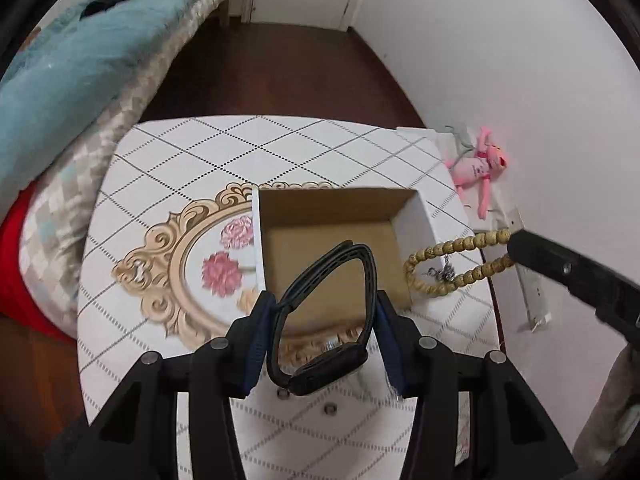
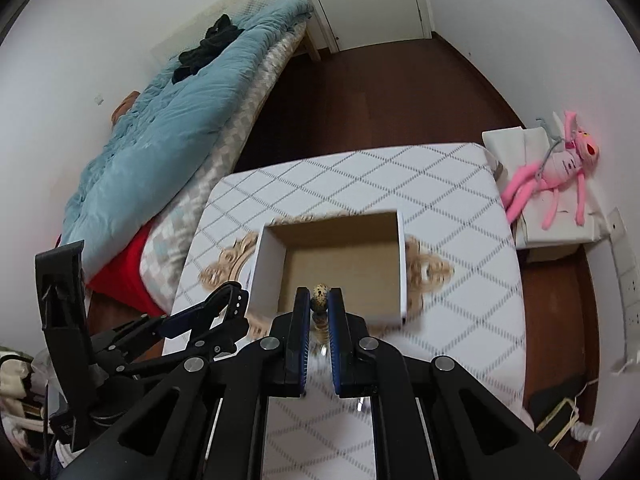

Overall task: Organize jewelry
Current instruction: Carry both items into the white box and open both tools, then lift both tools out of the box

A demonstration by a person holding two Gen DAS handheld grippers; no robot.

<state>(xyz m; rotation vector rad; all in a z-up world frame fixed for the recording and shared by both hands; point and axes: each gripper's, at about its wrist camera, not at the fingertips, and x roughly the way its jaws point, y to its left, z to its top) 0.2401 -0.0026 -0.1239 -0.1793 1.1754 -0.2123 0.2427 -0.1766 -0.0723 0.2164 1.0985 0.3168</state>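
Left wrist view: the left gripper (image 1: 326, 312) grasps a black smartwatch (image 1: 320, 320), its looped strap spread between the blue pads and its case hanging low toward the camera. The watch hangs over the near edge of an open cardboard box (image 1: 422, 216), whose brown floor looks bare. To the right, a string of tan wooden prayer beads (image 1: 448, 248) loops through the air beside the box's right wall, with a small metal charm dangling inside the loop; its far end runs to the right gripper, seen here only as a black finger, so the grip does not show in this view.

In the right wrist view the right gripper (image 2: 320, 304) is clenched on those beads, one speckled bead showing at the fingertips, with the box straight ahead.

The step in hand looks like delivery: both pieces are carried and poised at the box, neither yet inside. The next move probably calls for bringing each gripper forward past the near wall, lowering it, and letting go low enough that the beads do not drape over the rim.

The box sits on a table (image 1: 224, 148) covered by a white cloth with a grey diamond grid and an ornate gold-framed floral print. Around it are a dark wood floor, white walls, a door, a bed (image 2: 168, 128) with a teal quilt, and a pink plush toy (image 2: 560, 168) on a white side unit.
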